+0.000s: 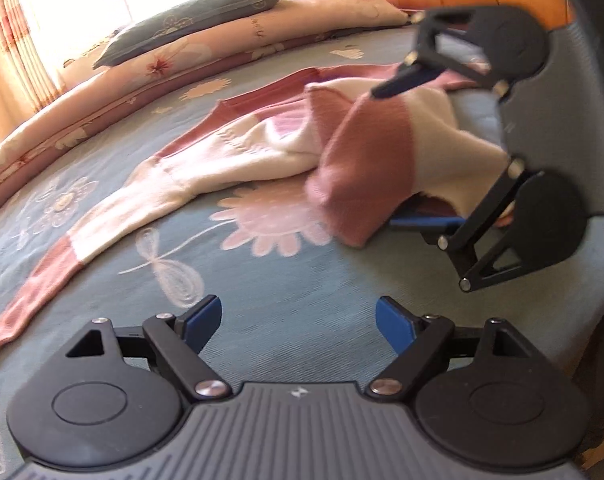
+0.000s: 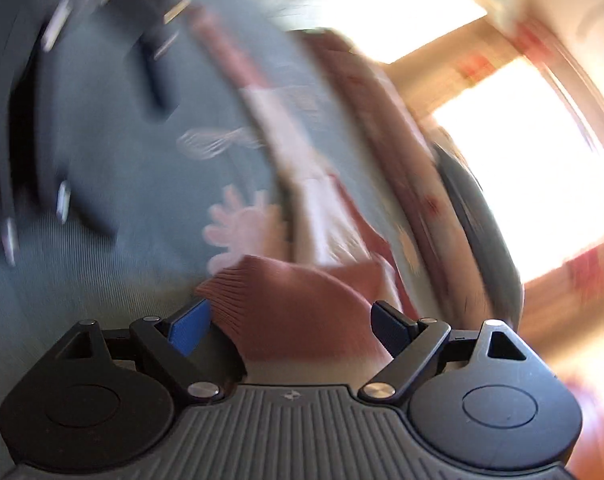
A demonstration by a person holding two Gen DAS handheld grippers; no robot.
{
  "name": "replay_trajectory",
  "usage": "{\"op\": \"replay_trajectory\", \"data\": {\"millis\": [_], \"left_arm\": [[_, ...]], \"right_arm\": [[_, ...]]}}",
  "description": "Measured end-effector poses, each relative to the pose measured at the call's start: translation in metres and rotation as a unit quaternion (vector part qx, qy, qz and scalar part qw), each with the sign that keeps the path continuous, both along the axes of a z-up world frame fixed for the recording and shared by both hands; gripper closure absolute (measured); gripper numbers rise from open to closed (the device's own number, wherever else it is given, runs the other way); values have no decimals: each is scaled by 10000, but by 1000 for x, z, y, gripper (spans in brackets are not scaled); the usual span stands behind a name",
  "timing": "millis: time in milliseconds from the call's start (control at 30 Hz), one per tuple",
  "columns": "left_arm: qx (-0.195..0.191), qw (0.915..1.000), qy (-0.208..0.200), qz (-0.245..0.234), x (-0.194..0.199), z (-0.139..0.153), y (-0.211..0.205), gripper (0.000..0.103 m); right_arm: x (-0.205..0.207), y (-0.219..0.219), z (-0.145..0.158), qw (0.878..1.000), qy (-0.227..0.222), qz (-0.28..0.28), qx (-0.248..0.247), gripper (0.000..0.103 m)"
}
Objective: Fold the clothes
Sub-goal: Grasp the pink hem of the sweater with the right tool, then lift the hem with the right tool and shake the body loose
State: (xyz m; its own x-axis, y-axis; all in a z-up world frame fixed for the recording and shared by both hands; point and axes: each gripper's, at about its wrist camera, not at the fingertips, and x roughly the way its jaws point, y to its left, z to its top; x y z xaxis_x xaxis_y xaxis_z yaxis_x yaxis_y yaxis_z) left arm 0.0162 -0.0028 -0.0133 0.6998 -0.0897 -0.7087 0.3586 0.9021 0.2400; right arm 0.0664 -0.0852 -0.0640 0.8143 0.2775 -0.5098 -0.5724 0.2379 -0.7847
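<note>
Left gripper [image 1: 298, 320] at frame bottom, jaws spread, nothing in them. Right gripper [image 1: 386, 156] at right of frame, jaws released w/ ribbed pink-and-cream knit sweater [image 1: 230, 148] draped between them. Rest sprawls across blue floral bedspread [image 1: 302, 304]. No readable writing. Right wrist view heavily blurred.

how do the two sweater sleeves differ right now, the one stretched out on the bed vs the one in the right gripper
The stretched-out sleeve lies flat and straight on the bedspread, untouched; the other sleeve is lifted and draped between the open fingers of the right gripper. The flat one's pink cuff points away from the body; the lifted one's cuff hangs folded toward it. Both show the same pink and cream bands.
</note>
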Motion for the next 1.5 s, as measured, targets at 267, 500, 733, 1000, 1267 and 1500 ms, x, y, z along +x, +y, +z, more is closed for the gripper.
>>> {"op": "replay_trajectory", "data": {"millis": [267,500,733,1000,1267,1500], "left_arm": [[-177,9997,97,113,1,-3,15,16],[-445,9990,103,-39,4,-2,11,16],[-489,9987,87,-89,8,-1,-2,16],[-493,9987,58,-123,6,2,-8,16],[-522,9985,97,-161,6,2,-8,16],[-491,9984,146,-226,6,1,-13,16]], "right_arm": [[16,19,-32,9883,-283,488,-1416,48],[29,-8,33,9949,623,-609,502,90],[42,-73,106,9511,1315,-1283,2485,91],[51,-132,157,8845,1936,-1411,4003,91],[60,-162,87,8844,2133,-2701,3151,84],[40,-183,56,8751,2282,-3200,2824,60]]}}
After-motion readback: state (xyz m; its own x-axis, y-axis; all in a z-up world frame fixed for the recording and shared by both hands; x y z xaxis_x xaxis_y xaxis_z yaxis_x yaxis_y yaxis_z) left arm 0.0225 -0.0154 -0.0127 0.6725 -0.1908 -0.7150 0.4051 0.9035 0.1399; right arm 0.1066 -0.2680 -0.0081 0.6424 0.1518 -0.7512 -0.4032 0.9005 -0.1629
